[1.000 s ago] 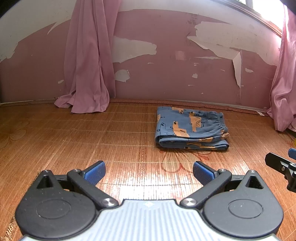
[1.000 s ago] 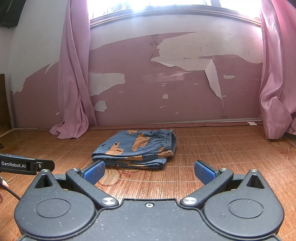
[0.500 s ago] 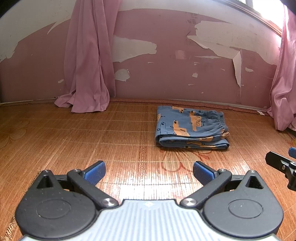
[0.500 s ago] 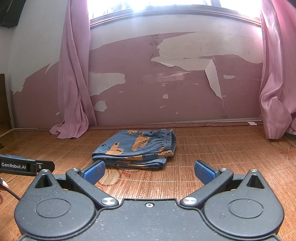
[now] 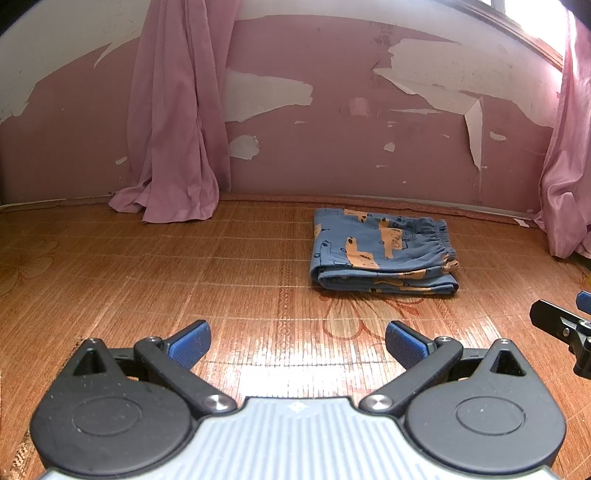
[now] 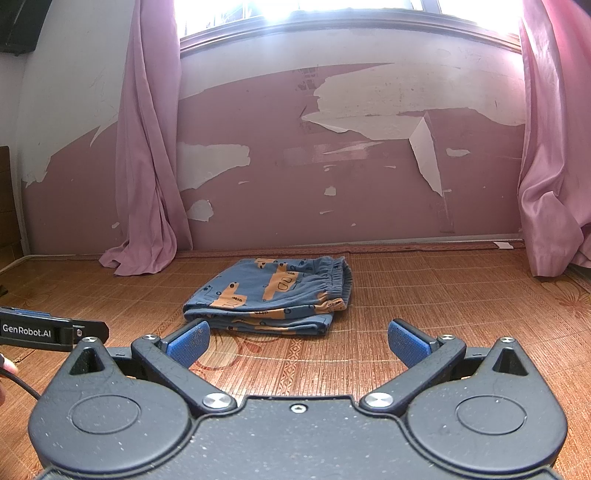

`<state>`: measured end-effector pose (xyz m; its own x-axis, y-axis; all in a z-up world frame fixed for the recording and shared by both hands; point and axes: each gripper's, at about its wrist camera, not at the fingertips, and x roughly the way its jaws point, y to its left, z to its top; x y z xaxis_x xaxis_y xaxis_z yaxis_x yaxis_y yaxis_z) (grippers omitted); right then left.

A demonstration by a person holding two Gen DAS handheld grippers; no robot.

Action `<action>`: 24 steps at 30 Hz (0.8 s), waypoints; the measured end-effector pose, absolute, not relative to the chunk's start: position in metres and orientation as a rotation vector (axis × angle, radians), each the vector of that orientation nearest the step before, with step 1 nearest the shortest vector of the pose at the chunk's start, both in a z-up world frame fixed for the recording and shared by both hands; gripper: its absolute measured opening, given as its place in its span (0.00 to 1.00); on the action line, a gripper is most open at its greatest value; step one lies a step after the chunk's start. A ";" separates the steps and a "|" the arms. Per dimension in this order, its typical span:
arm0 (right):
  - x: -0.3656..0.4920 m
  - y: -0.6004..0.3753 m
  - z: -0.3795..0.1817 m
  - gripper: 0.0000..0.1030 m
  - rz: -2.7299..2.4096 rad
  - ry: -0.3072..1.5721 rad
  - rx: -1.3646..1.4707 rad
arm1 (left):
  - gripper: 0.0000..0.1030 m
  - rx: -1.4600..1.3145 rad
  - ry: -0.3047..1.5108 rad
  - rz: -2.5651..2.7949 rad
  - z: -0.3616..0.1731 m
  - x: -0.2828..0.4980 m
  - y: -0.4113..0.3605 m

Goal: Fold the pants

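Blue pants (image 5: 382, 256) with orange print lie folded into a compact rectangle on the woven floor mat, elastic waistband to the right. In the right wrist view the same pants (image 6: 273, 295) rest just beyond my fingers. My left gripper (image 5: 297, 343) is open and empty, well short of the pants and to their left. My right gripper (image 6: 297, 338) is open too, holding nothing, close in front of the folded edge. The left gripper's body (image 6: 48, 328) shows at the left of the right wrist view.
A brown woven mat (image 5: 184, 280) covers the floor up to a peeling pink wall (image 5: 332, 147). Pink curtains hang at the left (image 5: 173, 122) and at the right (image 5: 569, 177). A window (image 6: 332, 11) sits above. A fingertip (image 6: 5, 369) and a cable show at the far left.
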<state>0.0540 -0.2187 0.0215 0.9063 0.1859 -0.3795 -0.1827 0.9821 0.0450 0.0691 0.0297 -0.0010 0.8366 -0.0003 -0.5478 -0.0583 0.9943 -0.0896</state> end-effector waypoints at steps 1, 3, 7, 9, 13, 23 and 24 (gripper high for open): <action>0.054 -0.219 0.022 0.99 0.190 0.392 0.008 | 1.00 -0.102 0.587 0.046 -0.001 0.069 0.029; 0.054 -0.219 0.022 0.99 0.190 0.393 0.009 | 1.00 -0.095 0.602 0.055 -0.001 0.070 0.029; 0.054 -0.219 0.021 0.99 0.190 0.392 0.008 | 1.00 -0.099 0.602 0.049 0.000 0.070 0.030; 0.054 -0.218 0.021 0.99 0.192 0.394 0.007 | 1.00 -0.098 0.600 0.050 0.000 0.070 0.030; 0.054 -0.219 0.021 0.99 0.193 0.395 0.007 | 1.00 -0.088 0.600 0.048 0.001 0.071 0.029; 0.054 -0.218 0.021 0.99 0.193 0.396 0.007 | 1.00 -0.078 0.603 0.041 0.001 0.071 0.027; 0.054 -0.219 0.021 0.99 0.193 0.396 0.006 | 1.00 -0.078 0.603 0.042 0.001 0.071 0.027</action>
<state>0.0541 -0.2186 0.0212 0.9046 0.1882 -0.3825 -0.1857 0.9816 0.0439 0.0709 0.0272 0.0008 0.8227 0.0170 -0.5682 -0.0626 0.9962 -0.0608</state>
